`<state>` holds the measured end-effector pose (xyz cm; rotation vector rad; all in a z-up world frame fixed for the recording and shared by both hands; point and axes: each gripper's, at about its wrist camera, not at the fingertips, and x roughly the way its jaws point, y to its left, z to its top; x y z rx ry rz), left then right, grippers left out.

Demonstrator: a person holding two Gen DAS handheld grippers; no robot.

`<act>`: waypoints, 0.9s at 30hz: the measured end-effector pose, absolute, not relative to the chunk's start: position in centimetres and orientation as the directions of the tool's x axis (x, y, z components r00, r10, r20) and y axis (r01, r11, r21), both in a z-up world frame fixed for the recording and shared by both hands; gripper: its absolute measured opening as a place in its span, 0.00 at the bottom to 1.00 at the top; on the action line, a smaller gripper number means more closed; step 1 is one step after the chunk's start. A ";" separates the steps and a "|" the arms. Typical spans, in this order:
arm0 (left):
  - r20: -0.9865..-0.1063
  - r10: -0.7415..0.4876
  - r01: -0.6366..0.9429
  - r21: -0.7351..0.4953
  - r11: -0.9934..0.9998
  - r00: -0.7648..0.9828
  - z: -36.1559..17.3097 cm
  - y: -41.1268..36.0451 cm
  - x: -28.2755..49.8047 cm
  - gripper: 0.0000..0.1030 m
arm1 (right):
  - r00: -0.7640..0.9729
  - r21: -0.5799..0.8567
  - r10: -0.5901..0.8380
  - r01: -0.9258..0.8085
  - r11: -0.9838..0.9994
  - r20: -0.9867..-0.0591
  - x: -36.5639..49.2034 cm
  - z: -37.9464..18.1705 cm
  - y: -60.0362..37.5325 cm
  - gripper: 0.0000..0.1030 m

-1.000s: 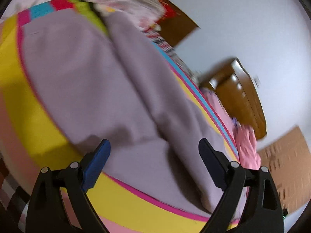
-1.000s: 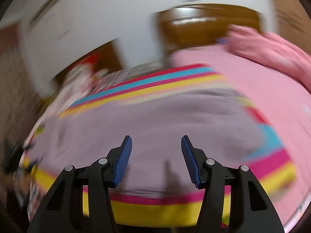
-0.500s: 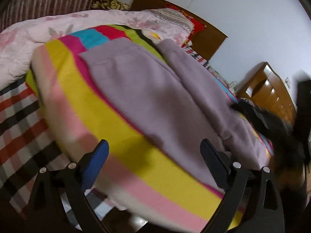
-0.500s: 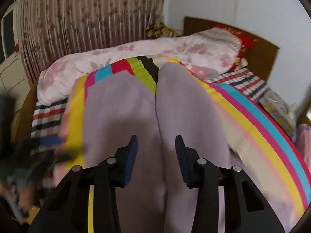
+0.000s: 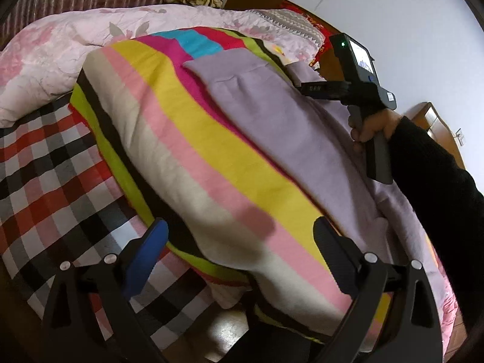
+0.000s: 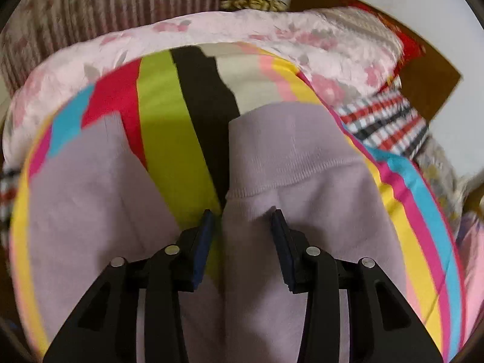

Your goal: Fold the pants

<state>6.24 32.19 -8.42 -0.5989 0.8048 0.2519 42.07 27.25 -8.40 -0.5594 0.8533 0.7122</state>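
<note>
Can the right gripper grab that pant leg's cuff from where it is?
Probably yes. The right gripper hangs right over the cuff of one leg of the pants, jaws partly open and nothing between them. Nothing covers the cuff.

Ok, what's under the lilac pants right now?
The lilac pants lie on the striped blanket, which sits on a checked sheet. What the pants themselves cover can't be seen.

Lilac pants [image 6: 296, 163], rainbow-striped blanket [image 5: 211, 157]

pants [image 6: 296, 163] waist cut off below, curtain [image 6: 90, 9] blurred
</note>
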 end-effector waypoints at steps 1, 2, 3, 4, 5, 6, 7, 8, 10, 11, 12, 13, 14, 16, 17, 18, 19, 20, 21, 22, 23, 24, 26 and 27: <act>-0.740 -0.011 -0.431 -0.405 0.806 0.673 -8.5 32.4 6.3 0.94 | 0.456 -0.150 0.347 -0.755 0.639 -0.819 42.1 -8.4 27.1 0.30; -0.740 -0.013 -0.433 -0.408 0.804 0.673 -8.6 32.6 6.3 0.94 | 0.468 -0.158 0.350 -0.752 0.640 -0.811 42.2 -8.3 26.8 0.09; -0.739 -0.015 -0.434 -0.412 0.801 0.674 -8.6 32.8 6.4 0.94 | 0.480 -0.169 0.353 -0.752 0.637 -0.803 42.0 -8.2 26.5 0.04; -0.735 -0.020 -0.432 -0.419 0.799 0.678 -8.4 33.0 6.6 0.94 | 0.470 -0.135 0.389 -0.757 0.639 -0.793 42.1 -7.5 25.8 0.04; -0.727 -0.029 -0.424 -0.432 0.796 0.686 -8.1 33.4 6.9 0.94 | 0.459 -0.093 0.425 -0.757 0.647 -0.780 42.3 -6.7 25.2 0.04; -0.706 -0.049 -0.406 -0.462 0.789 0.707 -7.6 34.0 7.3 0.94 | 0.445 -0.028 0.490 -0.761 0.648 -0.750 42.0 -5.0 24.2 0.04; -0.685 -0.068 -0.390 -0.490 0.780 0.725 -7.1 34.4 7.6 0.94 | 0.427 0.019 0.538 -0.770 0.638 -0.727 41.5 -3.8 23.8 0.04; -0.662 -0.087 -0.372 -0.521 0.768 0.745 -6.6 35.0 8.0 0.94 | 0.400 0.074 0.596 -0.786 0.614 -0.696 40.8 -2.2 23.2 0.04; -0.569 -0.179 -0.281 -0.626 0.727 0.803 -5.2 36.8 10.1 0.96 | 0.342 0.149 0.689 -0.824 0.547 -0.639 38.8 0.5 22.3 0.04; -0.530 -0.208 -0.249 -0.662 0.707 0.822 -4.7 37.5 10.9 0.96 | 0.305 0.181 0.726 -0.843 0.507 -0.616 37.6 1.5 22.1 0.04; -0.482 -0.229 -0.216 -0.701 0.679 0.846 -4.3 38.5 11.9 0.96 | 0.284 0.194 0.743 -0.853 0.484 -0.606 36.9 1.9 22.1 0.04; -0.426 -0.251 -0.180 -0.745 0.642 0.869 -4.0 39.8 13.1 0.98 | 0.259 0.207 0.759 -0.865 0.457 -0.597 35.8 2.2 22.2 0.04; -0.366 -0.292 -0.138 -0.799 0.585 0.883 -4.0 41.3 14.9 0.98 | 0.245 0.208 0.765 -0.873 0.441 -0.595 34.9 2.1 22.5 0.04; -0.312 -0.377 -0.098 -0.866 0.491 0.872 -4.8 43.1 18.1 0.98 | 0.246 0.188 0.757 -0.880 0.436 -0.605 33.8 1.5 23.3 0.04; -0.285 -0.413 -0.090 -0.898 0.431 0.865 -5.6 43.8 19.8 0.97 | 0.250 0.175 0.747 -0.882 0.439 -0.616 33.3 0.8 23.8 0.04; -0.275 -0.430 -0.095 -0.914 0.394 0.860 -6.2 44.1 20.7 0.96 | 0.249 0.171 0.739 -0.881 0.442 -0.626 33.0 0.2 24.3 0.04; -0.264 -0.452 -0.099 -0.929 0.356 0.852 -6.9 44.3 21.9 0.96 | 0.243 0.170 0.728 -0.880 0.443 -0.641 32.7 -0.6 24.8 0.04; -0.270 -0.459 -0.105 -0.930 0.352 0.847 -7.2 44.3 22.5 0.96 | 0.238 0.166 0.718 -0.881 0.443 -0.654 32.3 -1.0 25.2 0.09; -0.294 -0.449 -0.126 -0.922 0.365 0.844 -7.4 44.2 22.8 0.96 | 0.215 0.162 0.700 -0.888 0.431 -0.681 31.7 -1.8 25.8 0.14; -0.336 -0.430 -0.166 -0.908 0.385 0.838 -7.7 44.1 22.8 0.96 | 0.191 0.167 0.687 -0.892 0.419 -0.701 31.2 -2.3 26.0 0.15; -0.362 -0.421 -0.189 -0.898 0.398 0.831 -7.9 44.0 22.7 0.96 | 0.159 0.183 0.674 -0.895 0.407 -0.722 30.5 -2.6 26.0 0.15; -0.380 -0.414 -0.203 -0.889 0.409 0.828 -8.1 43.9 22.3 0.96 | 0.119 0.218 0.682 -0.896 0.387 -0.722 29.7 -2.5 25.2 0.15; -0.390 -0.401 -0.211 -0.882 0.422 0.829 -9.2 44.2 21.4 0.87 | 0.122 0.243 0.724 -0.893 0.379 -0.679 28.5 -1.4 22.8 0.16; -0.391 -0.406 -0.211 -0.883 0.420 0.826 -9.6 44.4 21.2 0.81 | 0.153 0.245 0.736 -0.882 0.403 -0.660 28.0 -0.8 20.9 0.27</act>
